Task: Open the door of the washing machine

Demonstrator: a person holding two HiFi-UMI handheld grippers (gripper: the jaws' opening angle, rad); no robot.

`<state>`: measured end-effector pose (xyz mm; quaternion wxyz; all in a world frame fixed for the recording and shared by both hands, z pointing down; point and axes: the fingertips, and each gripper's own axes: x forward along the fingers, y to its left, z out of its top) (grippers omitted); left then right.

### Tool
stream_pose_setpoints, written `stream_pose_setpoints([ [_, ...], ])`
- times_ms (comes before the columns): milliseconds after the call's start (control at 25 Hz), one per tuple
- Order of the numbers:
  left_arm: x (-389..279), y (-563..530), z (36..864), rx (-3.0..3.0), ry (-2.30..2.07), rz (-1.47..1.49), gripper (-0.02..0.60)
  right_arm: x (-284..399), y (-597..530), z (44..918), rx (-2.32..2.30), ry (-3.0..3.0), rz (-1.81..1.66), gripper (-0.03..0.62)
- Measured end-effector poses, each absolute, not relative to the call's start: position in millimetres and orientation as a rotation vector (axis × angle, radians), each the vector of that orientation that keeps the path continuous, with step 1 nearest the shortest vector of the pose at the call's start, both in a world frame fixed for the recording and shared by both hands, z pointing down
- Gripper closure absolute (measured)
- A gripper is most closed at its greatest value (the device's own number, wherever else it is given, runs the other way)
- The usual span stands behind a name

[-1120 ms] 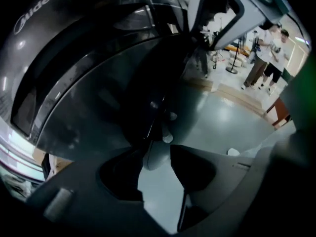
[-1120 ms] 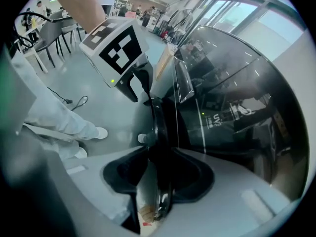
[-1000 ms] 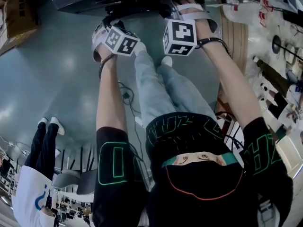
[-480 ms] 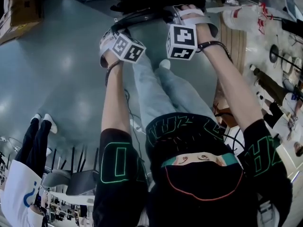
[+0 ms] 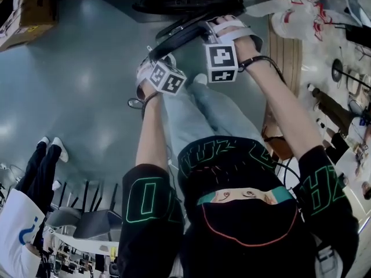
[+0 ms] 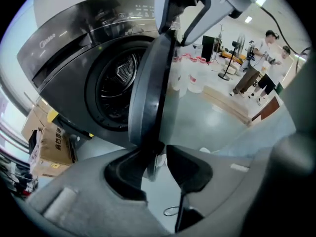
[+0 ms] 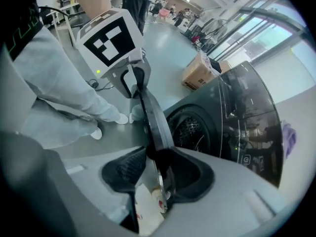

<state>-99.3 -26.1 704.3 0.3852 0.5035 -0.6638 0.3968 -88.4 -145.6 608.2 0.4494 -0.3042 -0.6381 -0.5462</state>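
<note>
- The door (image 6: 150, 93) of the washing machine (image 6: 74, 48) stands partly open, swung clear of the drum (image 6: 116, 85), with its inner face turned towards it.
- Both gripper views catch the door edge-on, its length running straight up the frame away from the jaws.
- The left tongs (image 6: 158, 157) straddle the door's near rim with their jaws opening. The rim lies against one pad, and a gap shows at the other.
- The right tongs (image 7: 158, 169) straddle the door's edge at its other end, also with jaws opening. The edge sits by one pad, with clear space beside the other.
- In the head view the door reads as a dark bar slanting off the machine's front. The end at the left tongs reaches farther out over the grey floor (image 5: 87, 86).
- The person's legs (image 5: 203, 114), in pale jeans, stand just before the machine.
- A cardboard box (image 6: 49, 147) sits beside the machine, and people (image 6: 256, 58) stand well back.
</note>
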Motion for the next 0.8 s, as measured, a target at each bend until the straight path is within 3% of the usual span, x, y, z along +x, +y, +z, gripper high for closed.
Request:
stream_pose_setpoints([
  [800,110,-67,704,1.309,-1.590,0.851,0.479,40,-175,608,-0.804,-1.311,-1.736,0.421],
])
